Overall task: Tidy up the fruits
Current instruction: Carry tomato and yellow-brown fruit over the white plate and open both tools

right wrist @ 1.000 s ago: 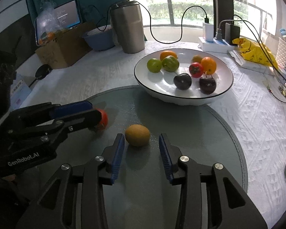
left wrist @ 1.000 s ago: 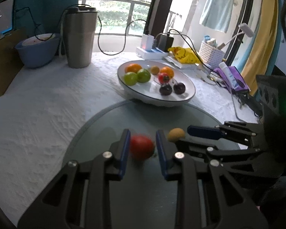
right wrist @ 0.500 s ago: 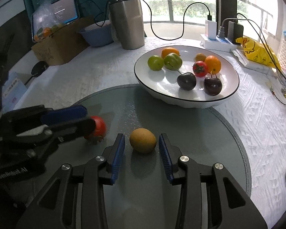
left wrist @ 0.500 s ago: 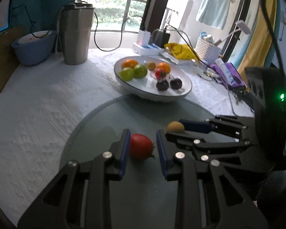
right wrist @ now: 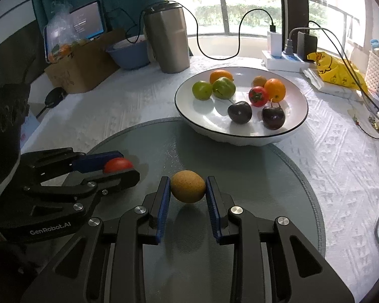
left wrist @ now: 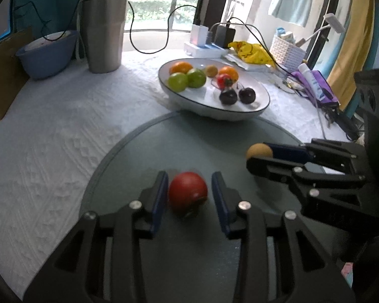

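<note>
Glass mat (right wrist: 252, 202); gripper-held kiwi (right wrist: 188, 186)

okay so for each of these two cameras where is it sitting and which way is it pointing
Left wrist: sits on the left hand-held gripper, looking forward along its fingers at the tomato between them, on the glass mat; the bowl is beyond, the right hand-held gripper at right.
Right wrist: sits on the right hand-held gripper, looking forward at the kiwi that its pads touch; the left gripper is at left.
Shared: both grippers, tomato, kiwi, bowl, mat and tumbler.
</note>
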`<state>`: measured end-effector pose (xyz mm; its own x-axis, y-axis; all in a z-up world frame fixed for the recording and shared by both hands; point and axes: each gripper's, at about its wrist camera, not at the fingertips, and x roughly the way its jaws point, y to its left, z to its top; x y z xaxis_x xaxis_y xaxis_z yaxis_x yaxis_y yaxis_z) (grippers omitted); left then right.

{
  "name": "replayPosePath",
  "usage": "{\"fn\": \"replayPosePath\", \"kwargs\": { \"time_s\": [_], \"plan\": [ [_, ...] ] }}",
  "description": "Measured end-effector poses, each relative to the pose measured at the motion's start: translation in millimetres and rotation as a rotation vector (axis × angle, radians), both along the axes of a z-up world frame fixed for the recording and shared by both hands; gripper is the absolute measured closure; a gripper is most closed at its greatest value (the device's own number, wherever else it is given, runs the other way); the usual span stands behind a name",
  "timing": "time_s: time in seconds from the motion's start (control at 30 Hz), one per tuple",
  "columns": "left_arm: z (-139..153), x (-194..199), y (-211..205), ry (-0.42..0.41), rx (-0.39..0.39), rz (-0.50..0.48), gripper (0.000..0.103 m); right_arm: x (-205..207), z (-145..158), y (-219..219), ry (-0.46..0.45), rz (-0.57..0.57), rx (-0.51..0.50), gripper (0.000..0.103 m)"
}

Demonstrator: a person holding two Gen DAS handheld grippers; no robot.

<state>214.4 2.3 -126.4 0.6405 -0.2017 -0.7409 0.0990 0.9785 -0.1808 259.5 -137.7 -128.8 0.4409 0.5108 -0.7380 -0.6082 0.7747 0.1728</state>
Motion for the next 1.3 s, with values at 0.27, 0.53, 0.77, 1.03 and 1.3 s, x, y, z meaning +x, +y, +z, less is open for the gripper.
{"fn": "replayPosePath", "kwargs": {
  "time_s": [0.27,0.53,0.77,1.03,1.3],
  "plan": [
    [3.7,-0.5,-4.6,-0.010,0.007,-0.010,0.072,3.3,6.8,-9.5,-0.016,-0.015,0.014,0.072],
    [20.5,6.2,-9.0,-0.051,-0.001,-0.024,0.072,11.6,17.8,-17.0,-0.039,-0.032,0.030,0.072],
    [32.7,19.4,-12.8,-0.077,0.010,-0.032,0.072,22.9,24.7,-21.5,-0.052,-0.043,0.042,0.072],
    [40.3,42.3,-17.8,-0.103,0.011,-0.039,0.072,41.5,29.9,-27.2,-0.059,-0.054,0.052,0.072],
    [38.8,69.7,-20.6,-0.109,0.011,-0.042,0.072,61.8,28.0,-29.0,-0.056,-0.056,0.059,0.072]
  ]
}}
